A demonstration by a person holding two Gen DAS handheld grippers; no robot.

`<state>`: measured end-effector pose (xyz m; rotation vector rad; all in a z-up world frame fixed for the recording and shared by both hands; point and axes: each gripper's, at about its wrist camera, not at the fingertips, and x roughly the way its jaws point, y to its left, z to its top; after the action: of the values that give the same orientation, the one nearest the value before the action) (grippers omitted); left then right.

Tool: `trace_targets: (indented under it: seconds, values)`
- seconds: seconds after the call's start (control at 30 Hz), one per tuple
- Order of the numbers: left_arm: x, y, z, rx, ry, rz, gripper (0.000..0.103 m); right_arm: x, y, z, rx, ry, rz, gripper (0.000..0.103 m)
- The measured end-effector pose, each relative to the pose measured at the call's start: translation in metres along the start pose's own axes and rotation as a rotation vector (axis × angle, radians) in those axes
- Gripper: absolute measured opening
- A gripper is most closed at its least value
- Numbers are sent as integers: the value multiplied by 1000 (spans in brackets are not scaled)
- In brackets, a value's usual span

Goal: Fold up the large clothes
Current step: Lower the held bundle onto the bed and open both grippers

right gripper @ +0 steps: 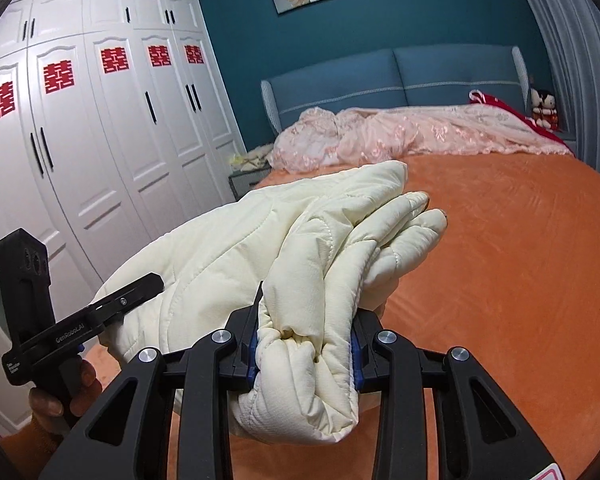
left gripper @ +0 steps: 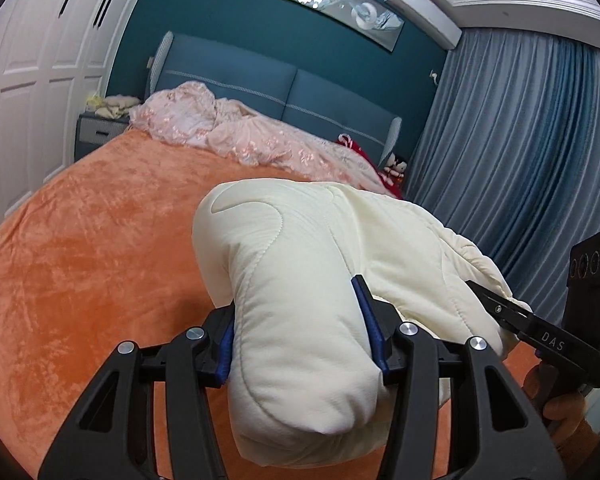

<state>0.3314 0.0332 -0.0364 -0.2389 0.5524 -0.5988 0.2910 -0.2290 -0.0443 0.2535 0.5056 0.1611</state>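
Observation:
A cream quilted padded garment is folded into a thick bundle and held up above the orange bed. My left gripper is shut on one end of it, the blue pads pressing both sides. My right gripper is shut on the other end of the garment, where several padded layers bunch between the jaws. Each gripper shows in the other's view: the right one at the far right, the left one at the lower left. The garment hangs between them.
The orange bed cover spreads ahead. A pink lace quilt lies crumpled by the blue headboard. White wardrobe doors stand on the left, a nightstand beside them, blue curtains on the right.

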Motion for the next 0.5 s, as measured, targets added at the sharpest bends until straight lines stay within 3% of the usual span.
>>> trace_targets:
  seconds: [0.2,0.37,0.5]
  values:
    - [37,41,-60,-64,113,65,50,57,-16,-65,41,156,-11,33]
    - [27,47,-93,-56,149,65,56,61,-25,-106,93,219,-2,34]
    - [21,55,-118,-79,211,94,63,53,-33,-128,181,259,24,45]
